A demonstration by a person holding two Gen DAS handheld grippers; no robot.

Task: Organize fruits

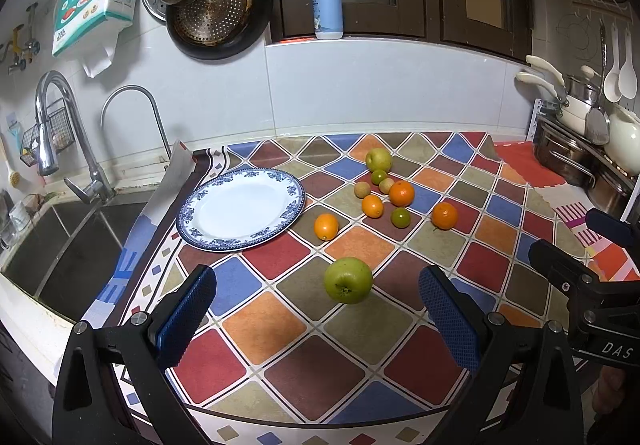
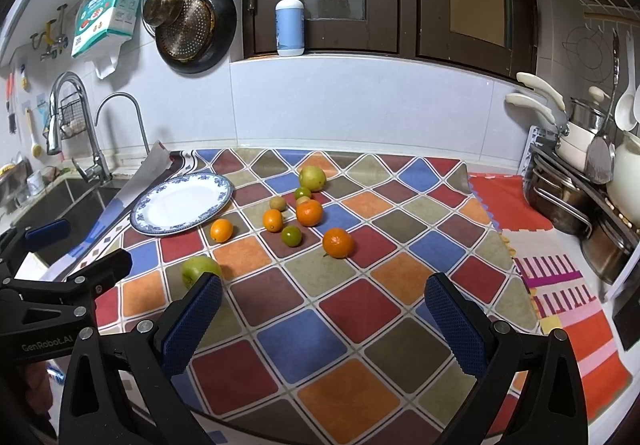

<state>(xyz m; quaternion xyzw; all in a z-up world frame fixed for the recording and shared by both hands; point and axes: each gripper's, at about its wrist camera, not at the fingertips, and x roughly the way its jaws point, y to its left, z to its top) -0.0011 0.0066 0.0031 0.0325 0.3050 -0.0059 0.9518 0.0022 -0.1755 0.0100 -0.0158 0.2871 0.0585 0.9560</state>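
A blue-rimmed white plate [image 1: 240,209] [image 2: 182,203] lies bare on the checked cloth near the sink. A green apple [image 1: 348,280] [image 2: 200,270] sits just ahead of my left gripper [image 1: 316,313], which is open and holds nothing. Further back lie a second green apple [image 1: 378,159] [image 2: 312,178], two mandarins [image 1: 401,193] [image 1: 445,216], small oranges [image 1: 326,226] [image 1: 372,206], green limes [image 1: 400,217] and pale small fruits [image 1: 362,189]. My right gripper [image 2: 322,309] is open over the cloth, right of the near apple.
A steel sink [image 1: 60,245] with taps [image 1: 52,133] is at the left. Pots and pans on a rack [image 2: 576,189] stand at the right. A soap bottle [image 1: 327,3] is on the window ledge; pans [image 1: 216,5] hang on the wall.
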